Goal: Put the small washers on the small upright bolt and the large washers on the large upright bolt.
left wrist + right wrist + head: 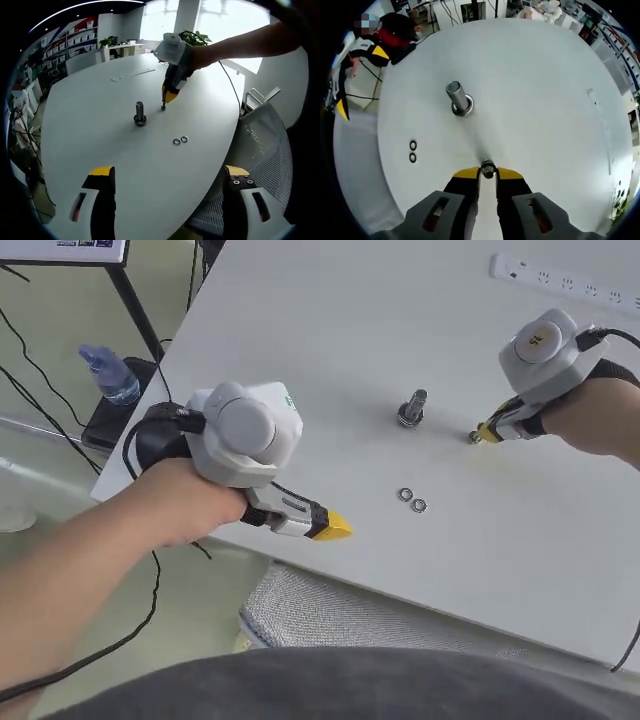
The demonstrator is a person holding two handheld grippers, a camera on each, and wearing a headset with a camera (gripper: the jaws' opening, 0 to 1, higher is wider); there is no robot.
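Your right tool [487, 174] has its jaws drawn in to a narrow slit, and they clamp a small round metal piece at their yellow tips, which sits where the small bolt [488, 168] stands on the table [535, 90]. You cannot tell from these views whether a washer is also pinched there. In the head view that tool [487, 433] points down and to the left, its tips at the small bolt [474, 436] on the white table [330, 330]. The left gripper view shows it [166, 97] from across the table, angled down onto the thin upright bolt [163, 106].

Your left tool [167, 175] has its jaws spread wide apart and nothing between them. In the head view it [335, 527] hangs over the near edge of the table, pointing right.

The large bolt [412, 408] stands upright just left of the small one, apart from it, with a ring of metal around its foot. It is also in the right gripper view [457, 97] and the left gripper view [139, 112].

Two small washers [412, 500] lie flat on the table, just beside each other, nearer to you than both bolts and between the two tools. They show as dark rings [413, 151] in the right gripper view and as a pair [180, 140] in the left.

A power strip [560, 280] lies at the far right of the table. A water bottle [108, 373] lies beyond its left edge, and a mesh chair [330, 610] stands by the near edge.
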